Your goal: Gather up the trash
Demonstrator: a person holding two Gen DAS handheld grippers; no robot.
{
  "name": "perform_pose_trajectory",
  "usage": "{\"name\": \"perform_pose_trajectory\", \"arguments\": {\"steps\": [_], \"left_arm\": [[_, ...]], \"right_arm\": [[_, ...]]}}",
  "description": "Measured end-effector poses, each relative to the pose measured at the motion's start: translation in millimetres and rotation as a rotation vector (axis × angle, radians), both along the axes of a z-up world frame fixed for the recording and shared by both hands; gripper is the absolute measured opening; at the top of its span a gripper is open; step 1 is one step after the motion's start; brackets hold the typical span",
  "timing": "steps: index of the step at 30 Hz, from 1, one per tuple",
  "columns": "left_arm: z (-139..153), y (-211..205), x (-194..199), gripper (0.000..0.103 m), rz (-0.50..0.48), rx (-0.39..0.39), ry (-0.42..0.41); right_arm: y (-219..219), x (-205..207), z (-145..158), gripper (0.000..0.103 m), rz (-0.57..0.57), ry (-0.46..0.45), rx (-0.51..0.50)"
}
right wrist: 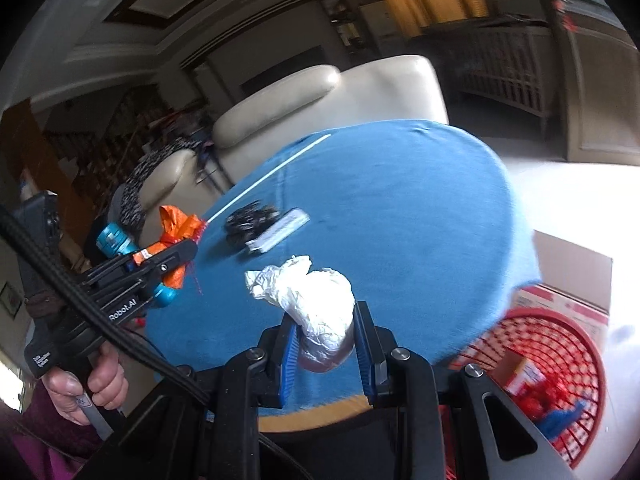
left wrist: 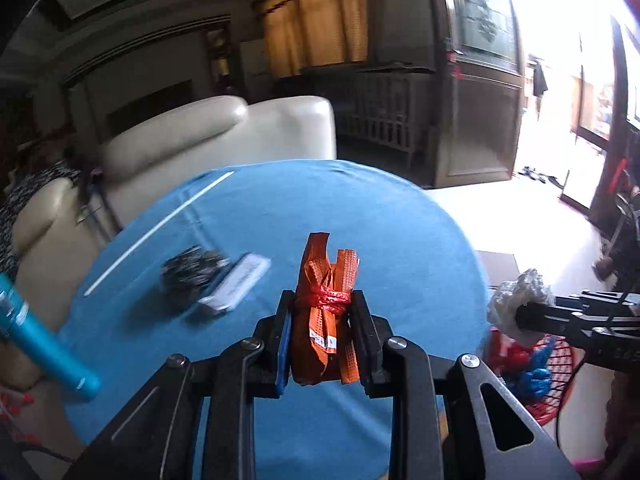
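My left gripper [left wrist: 322, 304] is shut on an orange wrapper bundle [left wrist: 324, 320] tied with red string, held above the blue tablecloth [left wrist: 280, 216]. It also shows at the left of the right wrist view [right wrist: 176, 240]. My right gripper [right wrist: 325, 316] is shut on a crumpled white plastic bag [right wrist: 320, 304], held over the table's near edge. That bag shows at the right of the left wrist view [left wrist: 516, 300]. A red mesh basket [right wrist: 560, 332] with trash in it stands on the floor right of the table.
On the cloth lie a long white stick [left wrist: 160, 228], a dark crumpled wrapper [left wrist: 188, 276] and a small white box [left wrist: 240, 284]. A teal bottle [left wrist: 48, 344] is at the left edge. A cream sofa [left wrist: 224, 132] stands behind; a cardboard box [right wrist: 572, 272] is by the basket.
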State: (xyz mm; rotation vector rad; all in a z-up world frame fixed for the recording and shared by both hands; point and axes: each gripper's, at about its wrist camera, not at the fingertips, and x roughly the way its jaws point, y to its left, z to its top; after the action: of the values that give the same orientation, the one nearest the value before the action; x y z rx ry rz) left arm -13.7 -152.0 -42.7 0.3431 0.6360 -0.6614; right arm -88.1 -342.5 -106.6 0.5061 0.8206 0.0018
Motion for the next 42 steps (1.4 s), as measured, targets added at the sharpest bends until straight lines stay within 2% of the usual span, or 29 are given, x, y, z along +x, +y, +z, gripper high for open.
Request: {"name": "perform_pose_trajectory", "arguments": {"steps": [4,9,16,24,33,42], "left_arm": [[-9,-22,-1,0.028,-0.019,0.044,0.053],[-20,-16,10,0.028,0.060,0.101,0.087],[-31,16,28,0.028,0.171,0.123,0.115],[-38,36,35,0.028,0.228,0.130,0.120],[-40,34,35,0.028,0.225,0.149,0.095],[-40,16,28,0.028,0.188,0.180,0.082]], "right_arm": [[-24,-19,-5,0.028,-0.064,-0.002,0.026],[-37,-18,-10,0.028,-0.087,-0.007,0.071],[-15,3,-14,0.028,-0.020,-0.003,0.071],[6,17,-19,0.028,0.031,0.027,0.053],[17,21,-18,0.028,0.054,0.030,0.038],[10,16,-19,0.028,0.045,0.021,0.054]]}}
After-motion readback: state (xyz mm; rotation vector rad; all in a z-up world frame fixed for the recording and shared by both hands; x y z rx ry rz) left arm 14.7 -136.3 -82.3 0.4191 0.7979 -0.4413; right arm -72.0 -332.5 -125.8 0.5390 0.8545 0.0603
